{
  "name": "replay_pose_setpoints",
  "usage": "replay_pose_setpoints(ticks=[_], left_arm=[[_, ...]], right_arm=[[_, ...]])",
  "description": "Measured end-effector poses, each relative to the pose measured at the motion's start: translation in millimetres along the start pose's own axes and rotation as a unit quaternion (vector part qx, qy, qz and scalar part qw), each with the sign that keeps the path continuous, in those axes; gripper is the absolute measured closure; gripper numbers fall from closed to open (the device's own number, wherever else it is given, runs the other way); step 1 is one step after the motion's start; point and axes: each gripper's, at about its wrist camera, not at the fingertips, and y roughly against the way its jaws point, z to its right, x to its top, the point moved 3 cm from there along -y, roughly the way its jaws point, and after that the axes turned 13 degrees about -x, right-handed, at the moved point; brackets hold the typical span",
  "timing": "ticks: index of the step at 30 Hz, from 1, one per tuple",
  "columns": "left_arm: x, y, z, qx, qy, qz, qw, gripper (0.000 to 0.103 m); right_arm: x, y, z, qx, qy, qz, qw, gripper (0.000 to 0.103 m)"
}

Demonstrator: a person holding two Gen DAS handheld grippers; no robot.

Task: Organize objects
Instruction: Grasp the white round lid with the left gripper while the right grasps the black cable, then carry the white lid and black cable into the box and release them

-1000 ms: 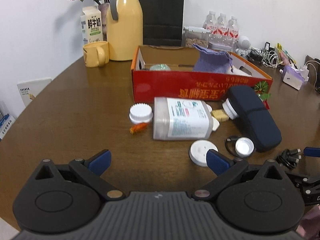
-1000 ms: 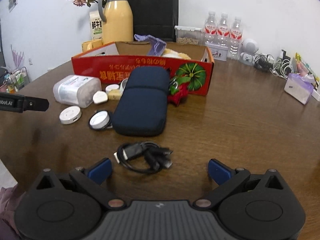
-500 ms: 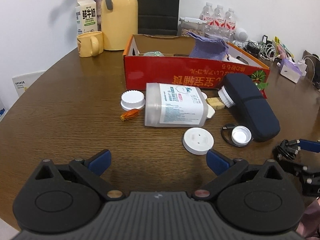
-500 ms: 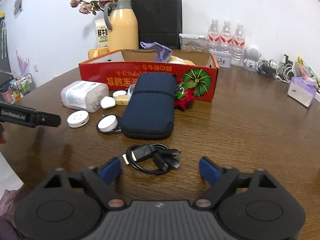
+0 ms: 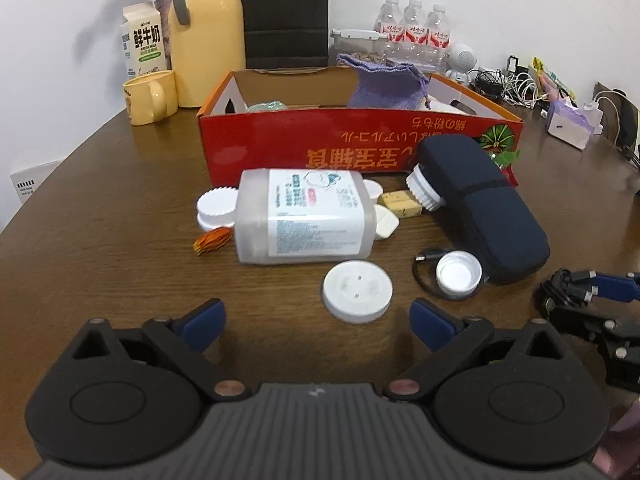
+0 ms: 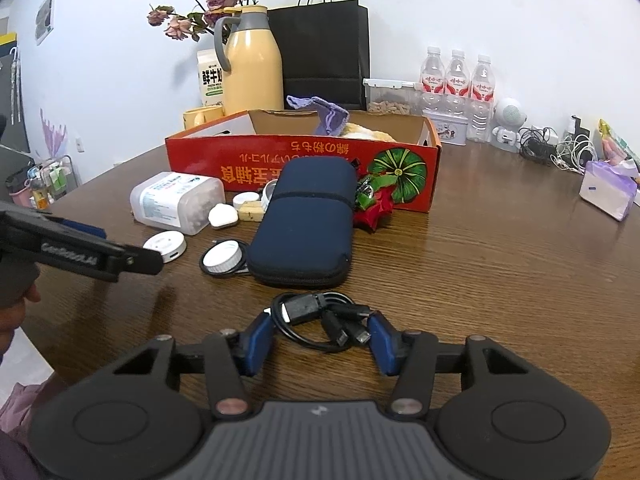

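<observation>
On the near table (image 6: pixel 500 280), our right gripper (image 6: pixel 324 340) has just been closing around the cable (image 6: pixel 320 320), pads beside it; next, squeeze and lift toward the far box (image 6: pixel 300 160). Our left gripper (image 5: pixel 316 320) is wide, empty.

Left gripper (image 5: pixel 316 316) held low, angled downward, fingers (image 5: pixel 202 322) spread wide. Right gripper (image 6: pixel 322 338) likewise angled down, fingers (image 6: pixel 256 338) just been closing, now roughly half apart.
</observation>
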Motion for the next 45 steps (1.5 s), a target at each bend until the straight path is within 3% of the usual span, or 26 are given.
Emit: replay_pose_setpoints(ticks=[6,9,11,12,31,45], left_arm=[[4,-12,7,-0.003,-0.004,-0.002,1.0,0.013],[4,-12,12,-0.001,-0.016,0.005,0.9999,0.033],[4,-11,14,-0.007,-0.02,0.009,0.9997,0.059],[4,-10,16,-0.009,-0.022,0.011,0.9997,0.062],[0,15,6,-0.024,-0.016,0.038,0.9989,0.063],[32,38,-2,-0.006,-0.033,0.101,0.9943,0.063]], right_arm=[[0,0,-1,0.001,0.001,0.001,1.0,0.052],[0,-1,-2,0.003,0.001,0.001,1.0,0.052],[1,-1,-2,0.003,0.002,0.002,1.0,0.052],[1,-2,-2,0.004,0.003,0.002,1.0,0.052],[5,8,0,0.005,0.004,0.015,1.0,0.055],[44,18,1,0.004,0.021,0.081,0.997,0.055]])
